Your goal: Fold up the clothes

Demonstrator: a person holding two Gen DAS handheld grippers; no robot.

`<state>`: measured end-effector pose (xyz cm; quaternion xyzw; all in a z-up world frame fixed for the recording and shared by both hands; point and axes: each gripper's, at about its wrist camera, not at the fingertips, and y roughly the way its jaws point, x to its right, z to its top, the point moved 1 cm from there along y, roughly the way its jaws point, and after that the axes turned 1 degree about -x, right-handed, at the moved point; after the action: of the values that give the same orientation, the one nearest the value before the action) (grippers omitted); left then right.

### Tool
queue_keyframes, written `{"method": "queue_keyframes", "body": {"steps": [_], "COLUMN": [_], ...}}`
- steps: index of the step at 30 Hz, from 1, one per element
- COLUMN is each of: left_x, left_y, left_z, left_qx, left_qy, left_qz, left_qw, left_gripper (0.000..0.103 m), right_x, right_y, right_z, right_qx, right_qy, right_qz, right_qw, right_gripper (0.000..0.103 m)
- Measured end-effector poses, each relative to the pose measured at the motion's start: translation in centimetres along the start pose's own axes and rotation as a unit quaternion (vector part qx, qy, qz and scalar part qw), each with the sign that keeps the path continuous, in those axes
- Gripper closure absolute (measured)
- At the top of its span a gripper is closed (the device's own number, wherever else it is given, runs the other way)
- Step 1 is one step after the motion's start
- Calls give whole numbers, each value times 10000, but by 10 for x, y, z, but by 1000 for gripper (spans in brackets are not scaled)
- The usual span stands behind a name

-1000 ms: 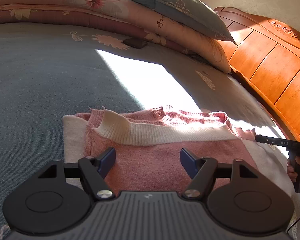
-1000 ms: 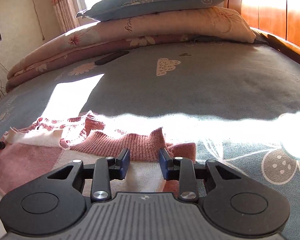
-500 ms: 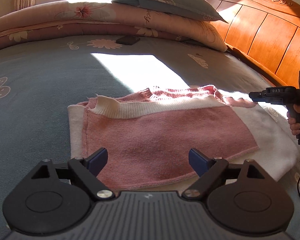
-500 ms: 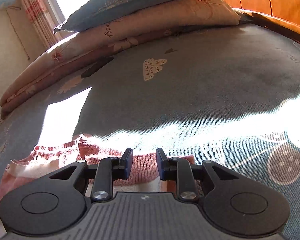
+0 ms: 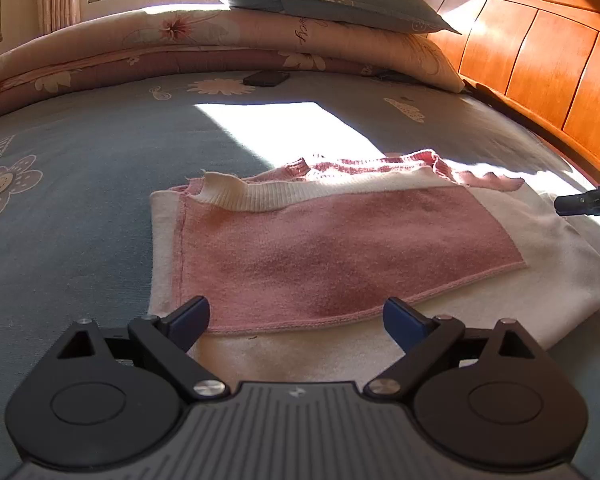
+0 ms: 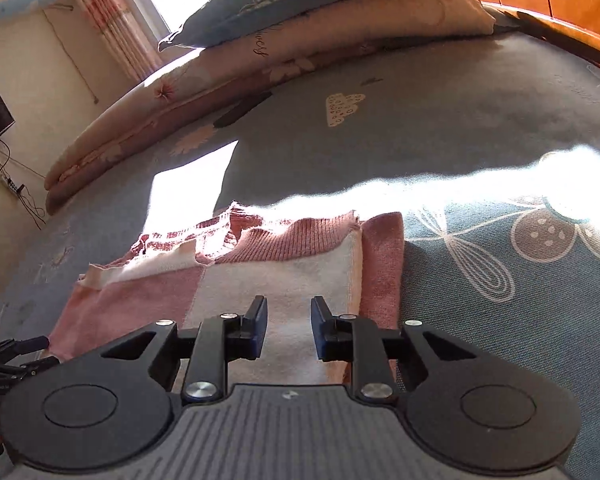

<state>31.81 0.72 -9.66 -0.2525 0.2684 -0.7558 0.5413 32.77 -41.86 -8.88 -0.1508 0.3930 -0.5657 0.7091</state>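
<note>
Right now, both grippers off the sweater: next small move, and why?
Probably bring the left gripper down onto the sweater's near white edge and close there. Its jaws have just been opening, stand wide and hold nothing, with that edge right beneath them. The right gripper, narrower and also empty, hovers over the other end, so a lengthwise fold looks ready to start.

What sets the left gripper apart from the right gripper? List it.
The left gripper stands wide open, its jaws having just been opening; the right gripper shows a narrow gap, its jaws having just been closing. Both hover over the folded pink and white knit sweater on the blue bedsheet, with nothing gripped.
</note>
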Motion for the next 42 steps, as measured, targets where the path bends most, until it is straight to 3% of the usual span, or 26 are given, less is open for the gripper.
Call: {"method": "queue_keyframes", "body": {"steps": [4, 6, 11, 15, 17, 19, 23, 27, 33, 38, 40, 42], "left_x": [-2, -2, -2, 4, 5, 5, 3, 5, 5, -1, -6, -12], "left_y": [-1, -1, 3, 5, 6, 6, 6, 7, 7, -3, -7, -8], "left_z": [-9, -13, -21, -26, -28, -29, -29, -30, -29, -24, -22, -20], "left_qx": [94, 181, 259, 269, 247, 272, 283, 278, 268, 484, 598, 648], "left_qy": [84, 138, 216, 448, 493, 498, 448, 521, 542, 328, 221, 106], "left_qz": [-82, -126, -150, -58, -28, -31, -69, -51, -65, -192, -152, -44], "left_qw": [9999, 9997, 9993, 9986, 9985, 9984, 9986, 9982, 9981, 9981, 9978, 9978], "left_gripper": [9, 8, 7, 5, 5, 5, 4, 3, 2, 2, 2, 2], "right_x": [-12, -1, -13, -13, 7, 15, -10, -26, -49, -52, -66, -90], "right_y": [-3, -12, -45, -42, -47, -53, -62, -49, -30, -37, -42, -44], "right_z": [-22, -33, -56, -86, -96, -97, -88, -89, -100, -99, -94, -87], "right_qx": [-203, -89, 198, -77, 152, 234, 214, -107, -282, -186, -76, 149], "right_qy": [-285, -31, 216, 39, 652, 1098, 595, -5, -383, -109, -253, -581], "right_qz": [-252, -335, -208, -582, -298, -159, -381, -946, -1403, -1406, -1377, -1320], "right_qw": [9991, 9994, 9994, 9983, 9973, 9935, 9973, 9955, 9890, 9898, 9901, 9894], "right_gripper": [76, 82, 79, 84, 95, 95, 83, 83, 79, 68, 59, 58]}}
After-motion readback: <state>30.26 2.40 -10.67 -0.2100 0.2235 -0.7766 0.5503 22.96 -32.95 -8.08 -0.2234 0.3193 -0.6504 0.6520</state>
